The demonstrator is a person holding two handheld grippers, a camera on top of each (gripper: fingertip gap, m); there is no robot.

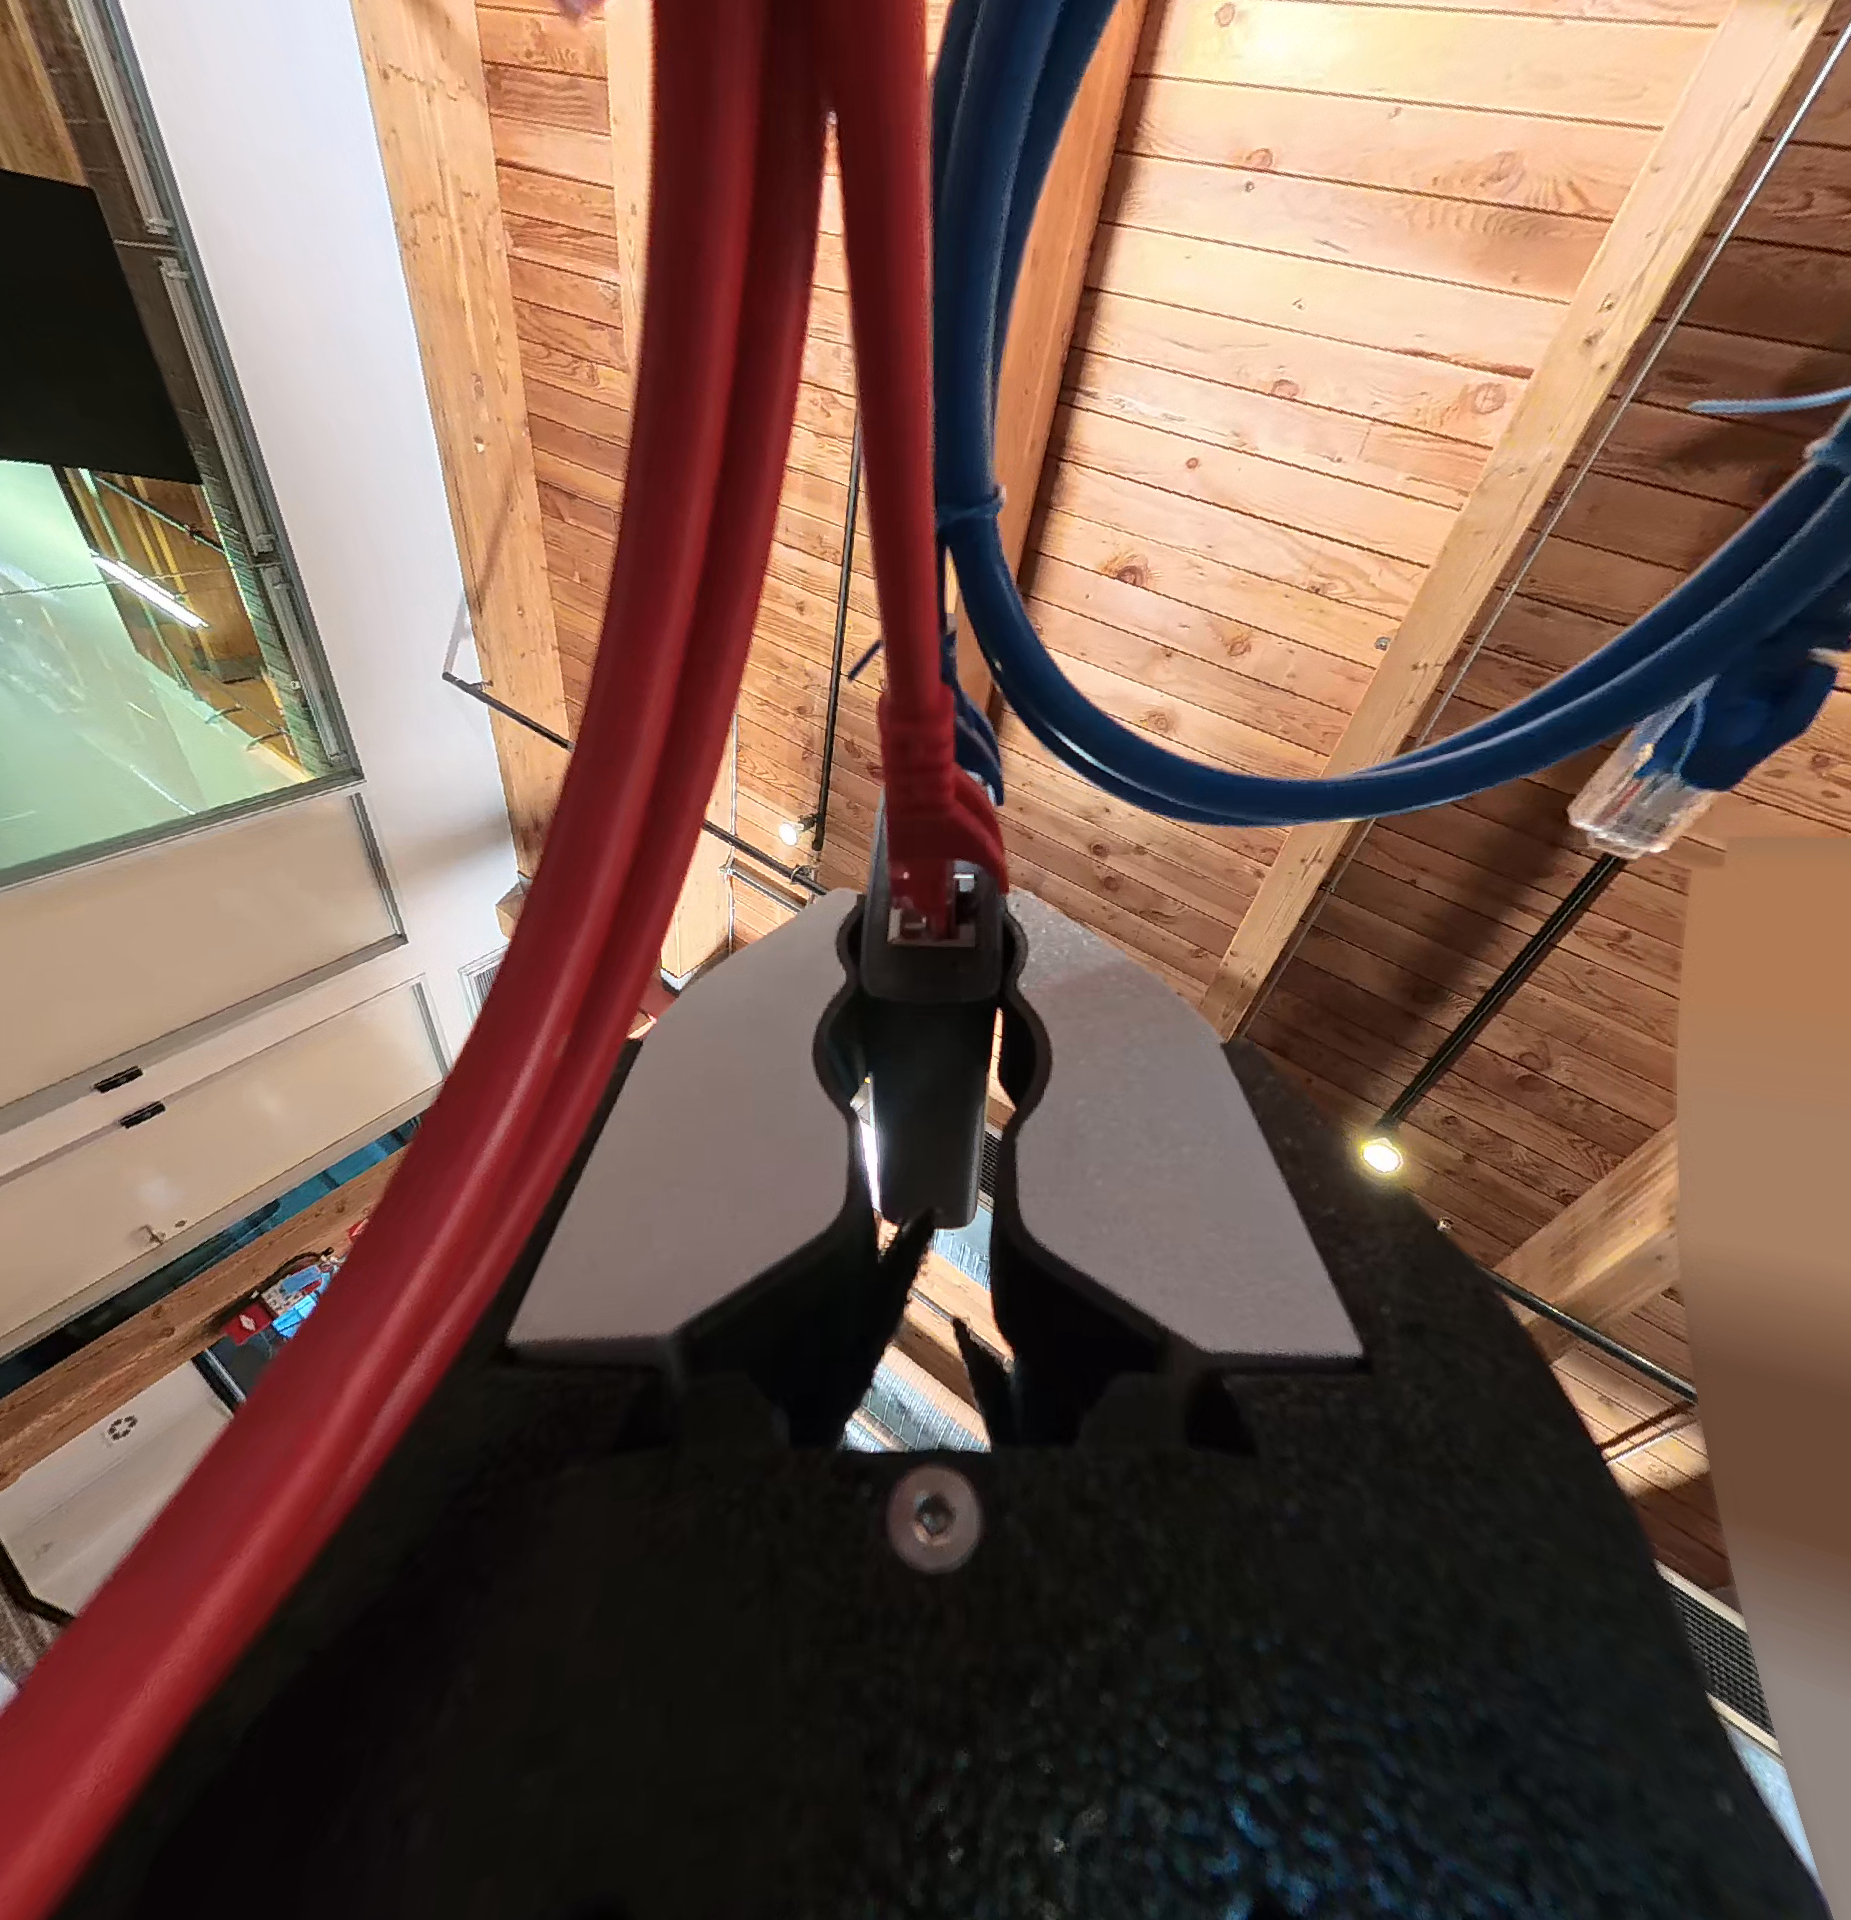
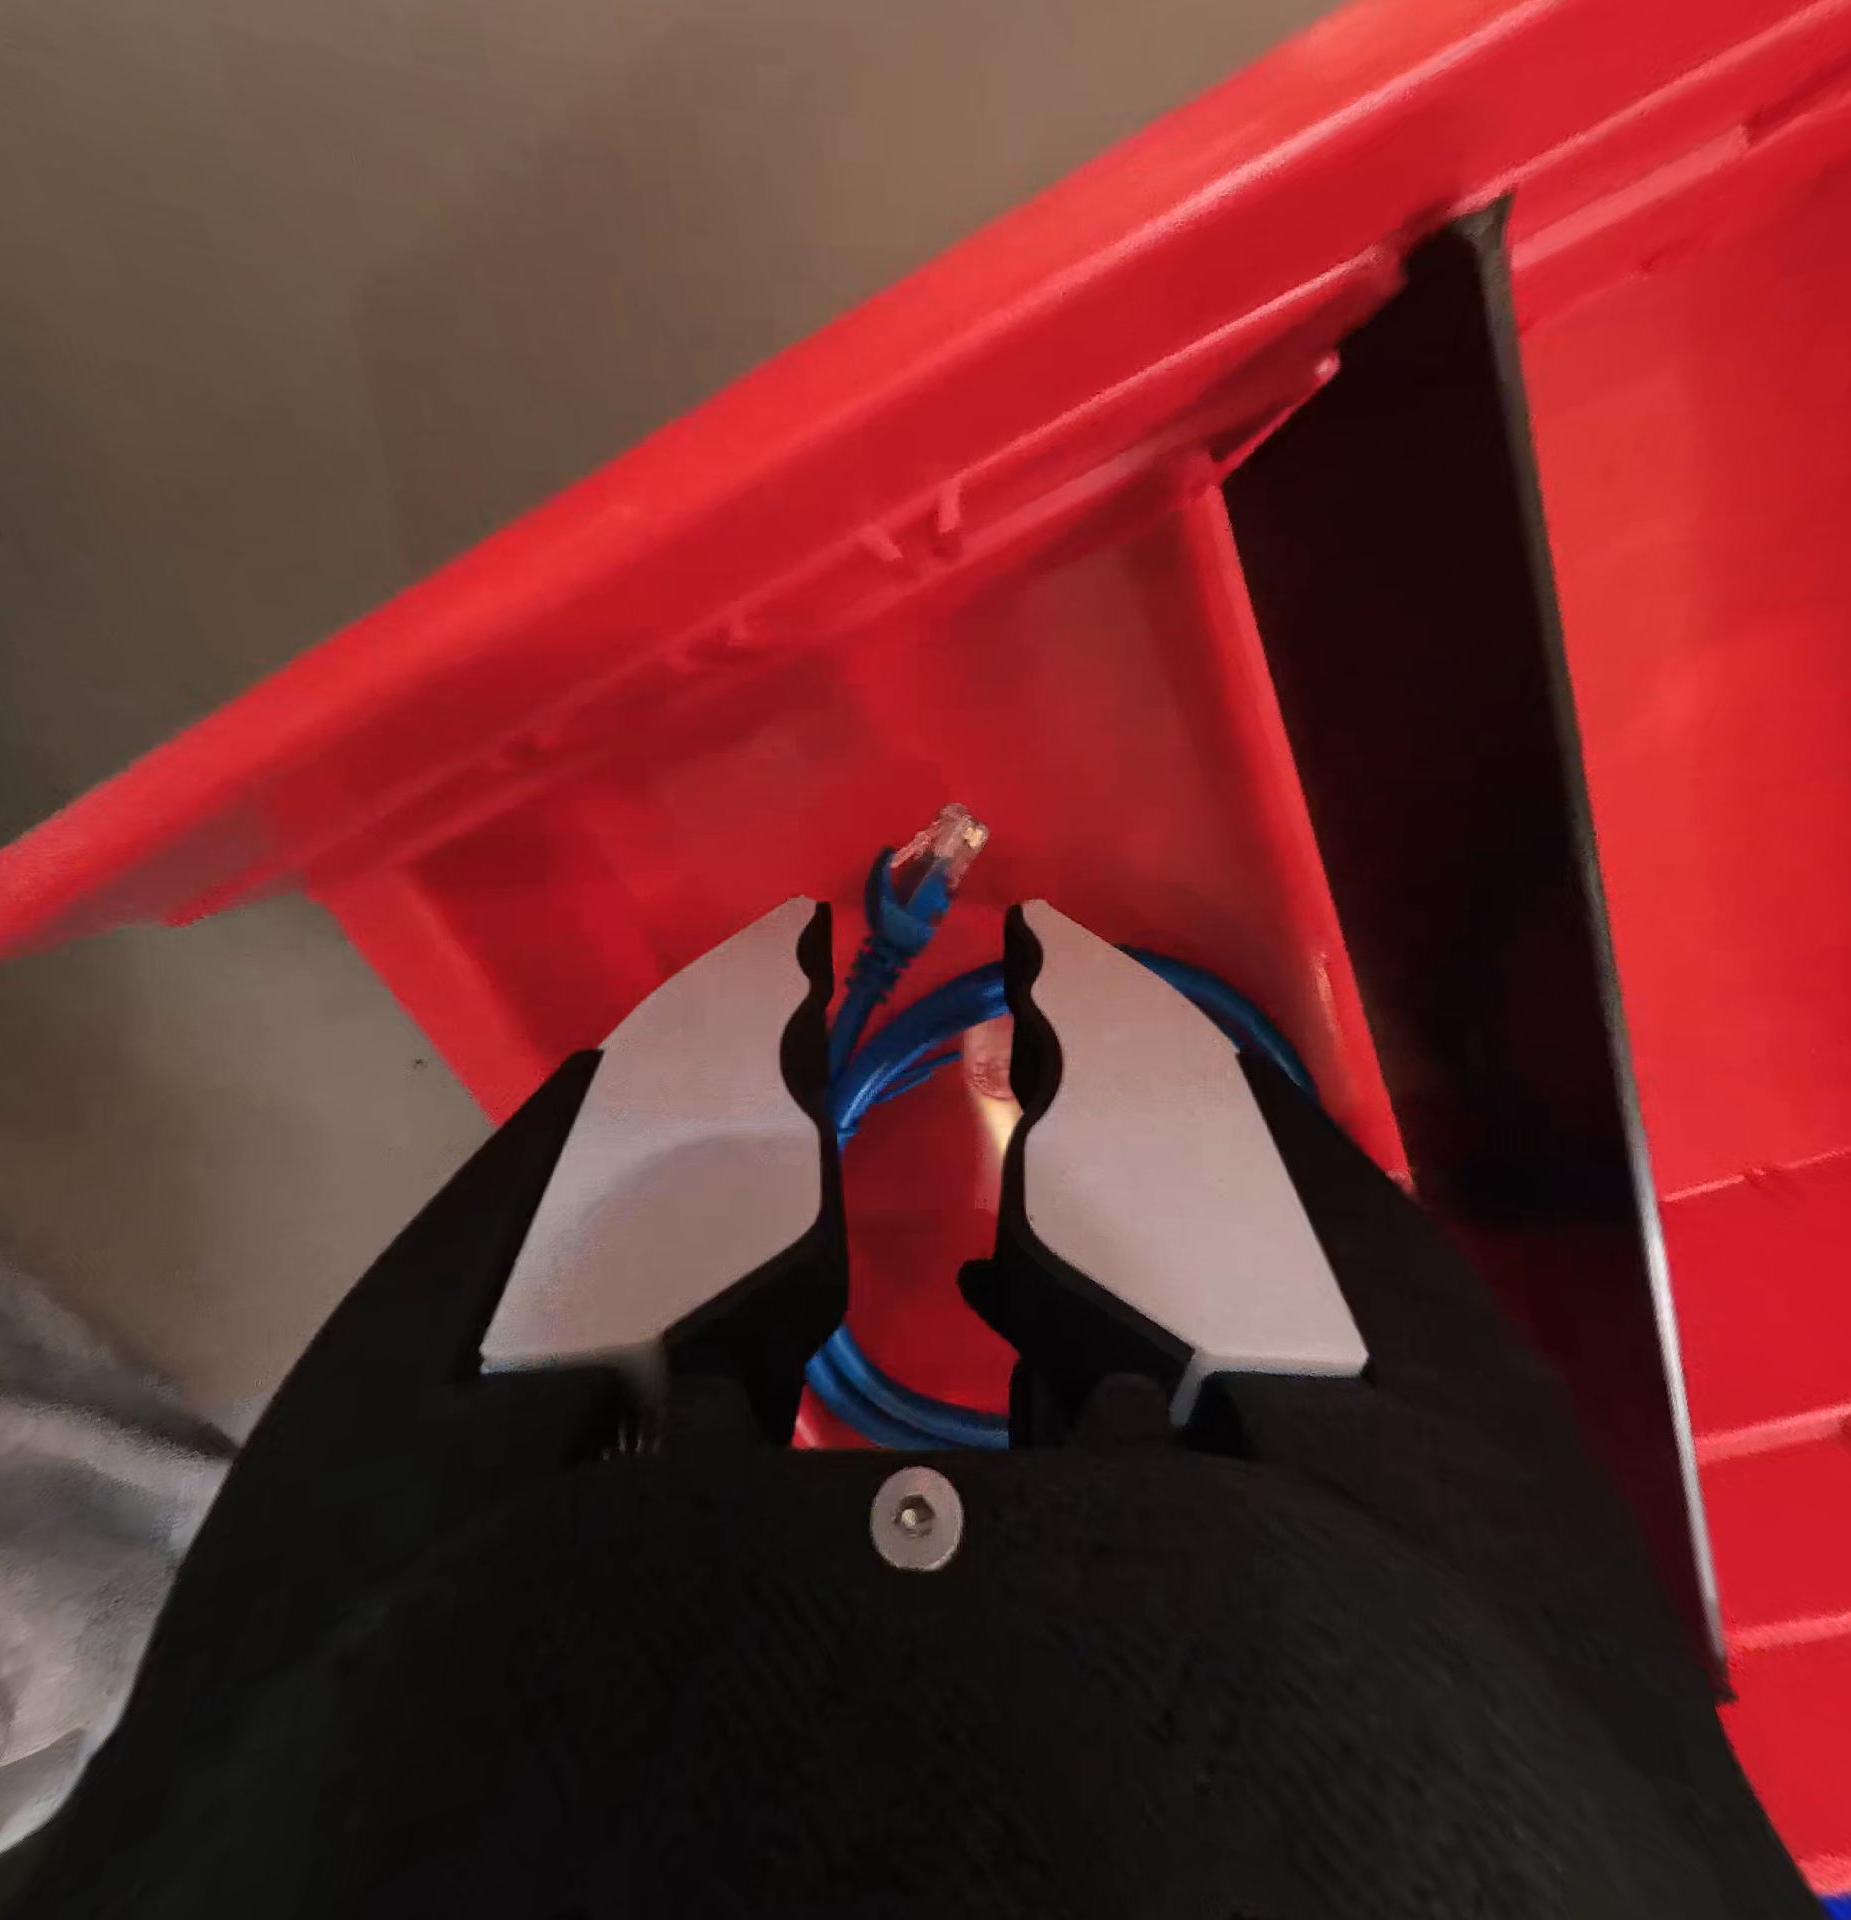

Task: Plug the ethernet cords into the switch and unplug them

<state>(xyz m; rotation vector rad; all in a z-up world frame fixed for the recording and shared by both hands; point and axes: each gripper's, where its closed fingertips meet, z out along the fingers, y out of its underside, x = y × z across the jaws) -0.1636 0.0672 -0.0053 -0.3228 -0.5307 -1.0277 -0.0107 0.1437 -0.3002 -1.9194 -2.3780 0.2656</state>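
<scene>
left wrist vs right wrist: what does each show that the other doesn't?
Left wrist only: left gripper shut on a black adapter with a red cable plugged in, blue cables hanging under a wooden ceiling.
Right wrist only: right gripper open over a coiled blue cable in a red bin with a black divider.
Shared: blue network cables only.

timber plank ceiling — beams, white wall

Knotty wooden ceiling planks look matt; the red cable has smooth, glossy sheathing; the red bin is smooth moulded plastic.
</scene>
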